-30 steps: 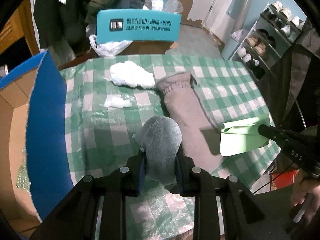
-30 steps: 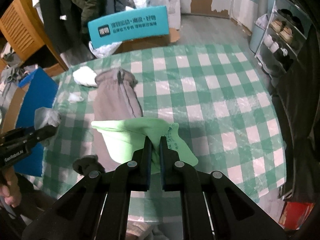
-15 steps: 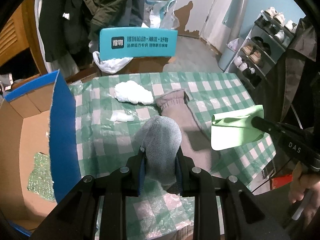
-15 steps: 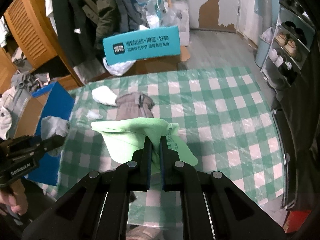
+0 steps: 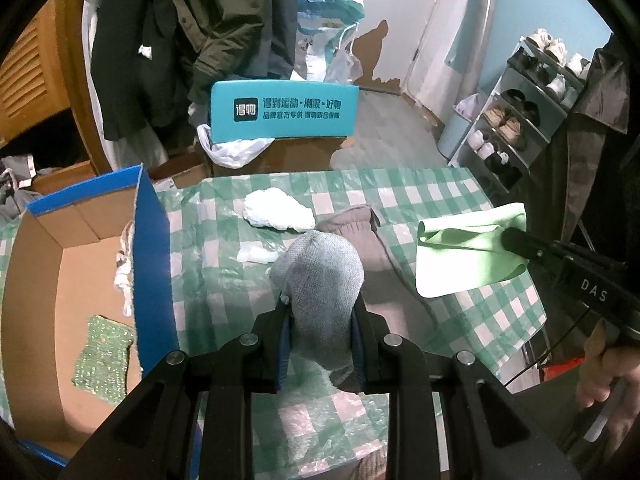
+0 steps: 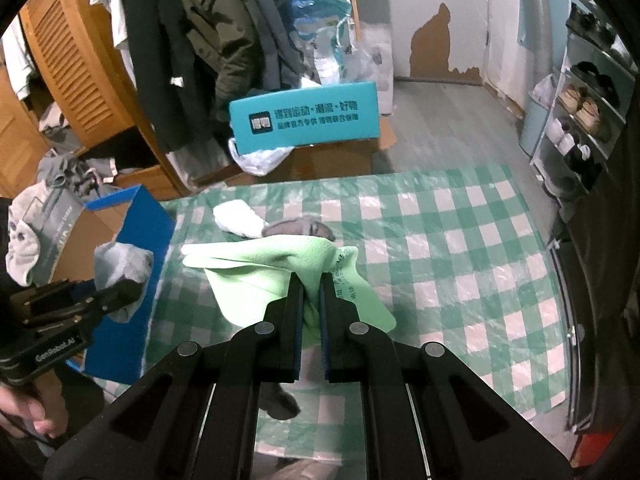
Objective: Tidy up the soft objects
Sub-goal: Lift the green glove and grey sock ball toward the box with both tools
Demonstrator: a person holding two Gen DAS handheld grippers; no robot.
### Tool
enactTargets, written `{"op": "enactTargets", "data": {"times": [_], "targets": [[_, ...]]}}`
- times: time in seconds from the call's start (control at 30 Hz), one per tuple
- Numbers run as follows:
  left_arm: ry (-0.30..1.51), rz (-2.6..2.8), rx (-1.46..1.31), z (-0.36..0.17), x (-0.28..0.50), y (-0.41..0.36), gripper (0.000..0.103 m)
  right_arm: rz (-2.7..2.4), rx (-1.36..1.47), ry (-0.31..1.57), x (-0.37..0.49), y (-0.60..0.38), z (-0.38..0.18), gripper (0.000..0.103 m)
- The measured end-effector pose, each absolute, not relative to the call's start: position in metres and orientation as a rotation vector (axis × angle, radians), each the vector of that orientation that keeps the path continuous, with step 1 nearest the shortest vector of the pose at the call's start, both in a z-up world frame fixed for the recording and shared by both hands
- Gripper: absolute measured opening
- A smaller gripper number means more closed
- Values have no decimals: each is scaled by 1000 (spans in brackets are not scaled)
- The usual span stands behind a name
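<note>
Two hand-held grippers hover above a table (image 5: 440, 200) covered in a green-and-white checked cloth, each carrying one soft item.

At far left stands one open cardboard box (image 5: 80, 240) with blue outer walls, set against the table's left edge. Inside it lie one green sparkly pad (image 5: 102, 354) on the floor of the box and one white cloth (image 5: 124, 272) against its right wall.

Next comes the left gripper (image 5: 322, 312), its jaws clamped on one grey sock (image 5: 324, 280), which bulges up between them above the table, just right of the box wall. Beyond it, on the cloth, lie two white pieces: a larger crumpled white wad (image 5: 278, 214) and a smaller white scrap (image 5: 256, 255) nearer the camera. Just right of these lies one brown-grey sock (image 5: 360, 232), partly hidden behind the held grey sock.

Further right, the right gripper (image 6: 310, 284) is pinched tight on one light green cloth (image 6: 256, 276), which drapes in folds off the table and covers much of the brown-grey sock in the right wrist view.

Beyond the table's far edge one teal box (image 5: 284, 110) with printed characters rests on brown cardboard, with dark coats (image 5: 200, 32) hanging behind. At far right a shoe rack (image 5: 532, 108) holds several pairs
</note>
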State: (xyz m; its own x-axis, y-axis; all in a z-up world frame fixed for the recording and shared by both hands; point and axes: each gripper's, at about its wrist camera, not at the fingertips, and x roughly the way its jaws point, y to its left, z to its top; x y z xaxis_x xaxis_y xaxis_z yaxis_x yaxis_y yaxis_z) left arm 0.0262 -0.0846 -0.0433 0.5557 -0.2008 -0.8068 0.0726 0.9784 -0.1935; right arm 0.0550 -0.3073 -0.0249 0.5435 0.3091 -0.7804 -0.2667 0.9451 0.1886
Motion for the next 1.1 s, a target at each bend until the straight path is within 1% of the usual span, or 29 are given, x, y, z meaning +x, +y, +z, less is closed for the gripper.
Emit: {"op": "enactTargets", "data": {"times": [0.67,1.1], "targets": [[907,-118,-168,-18,10,-53,25,437,24,888,53,-261,3,6],[885,-48,-207,-9,-5,-6,25,507,-12,878,54,-216,17,6]]}}
